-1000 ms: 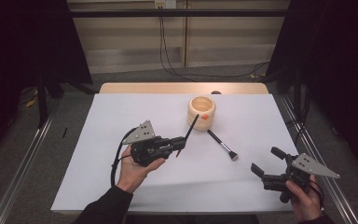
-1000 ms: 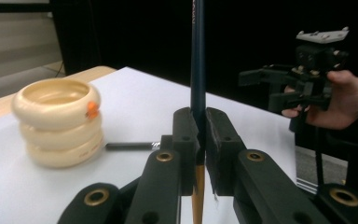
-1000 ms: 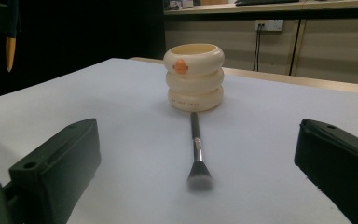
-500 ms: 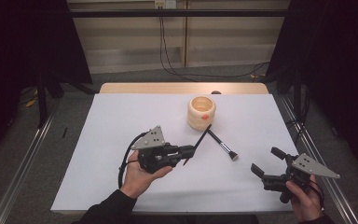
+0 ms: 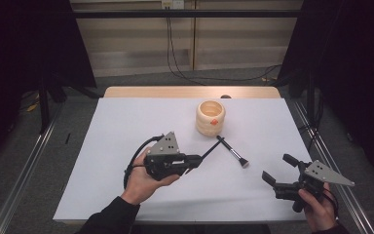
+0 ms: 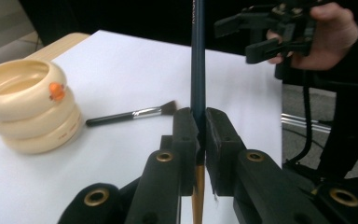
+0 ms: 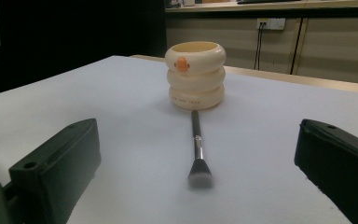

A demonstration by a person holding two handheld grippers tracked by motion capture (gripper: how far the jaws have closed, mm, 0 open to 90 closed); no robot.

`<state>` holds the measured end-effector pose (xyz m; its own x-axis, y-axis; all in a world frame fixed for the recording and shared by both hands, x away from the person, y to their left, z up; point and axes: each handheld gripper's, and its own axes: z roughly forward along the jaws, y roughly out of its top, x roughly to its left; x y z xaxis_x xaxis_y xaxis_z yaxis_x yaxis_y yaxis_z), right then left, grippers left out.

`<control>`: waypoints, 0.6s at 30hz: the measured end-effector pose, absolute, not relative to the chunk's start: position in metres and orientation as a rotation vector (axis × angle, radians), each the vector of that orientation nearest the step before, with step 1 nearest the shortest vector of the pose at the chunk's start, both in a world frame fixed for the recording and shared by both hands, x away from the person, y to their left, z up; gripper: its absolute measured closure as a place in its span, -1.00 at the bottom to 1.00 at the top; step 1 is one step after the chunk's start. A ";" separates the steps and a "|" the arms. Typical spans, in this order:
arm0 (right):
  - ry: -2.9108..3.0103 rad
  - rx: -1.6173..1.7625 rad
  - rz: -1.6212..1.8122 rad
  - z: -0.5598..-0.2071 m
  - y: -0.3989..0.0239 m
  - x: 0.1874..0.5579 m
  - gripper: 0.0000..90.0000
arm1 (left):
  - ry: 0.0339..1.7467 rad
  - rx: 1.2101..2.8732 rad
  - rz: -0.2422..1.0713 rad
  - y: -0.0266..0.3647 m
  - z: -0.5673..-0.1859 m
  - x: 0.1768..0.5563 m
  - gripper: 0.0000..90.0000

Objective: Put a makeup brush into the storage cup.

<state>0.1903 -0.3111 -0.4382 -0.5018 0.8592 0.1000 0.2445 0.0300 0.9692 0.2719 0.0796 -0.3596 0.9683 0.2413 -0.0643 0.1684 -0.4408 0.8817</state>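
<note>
Makeup brush (image 5: pixel 233 152) flat beside ringed cup (image 5: pixel 210 117), white table (image 5: pixel 126 126)

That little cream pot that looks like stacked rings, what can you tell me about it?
The cream pot looks like three bulging rings stacked up, smooth and glossy, perhaps ceramic or plastic. A small orange beak-like knob sits on the top ring, and faint lettering marks the bottom one. It stands upright and open-topped on the white table cover, toward the far side. The handle tip of a makeup brush lies at its base; whether they touch is unclear.
</note>
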 end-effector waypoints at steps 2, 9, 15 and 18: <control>1.784 1.116 1.500 -0.438 -0.311 0.190 -1.00 | 0.298 2.062 0.091 0.080 -0.359 0.273 0.85; 1.781 1.122 1.496 -0.438 -0.311 0.191 -1.00 | 0.329 2.148 0.030 0.076 -0.359 0.275 0.85; 1.786 1.122 1.491 -0.438 -0.311 0.191 -1.00 | 0.301 2.223 0.011 0.072 -0.354 0.279 0.85; 1.792 1.121 1.490 -0.438 -0.311 0.191 -1.00 | 0.256 2.297 -0.004 0.071 -0.347 0.281 0.85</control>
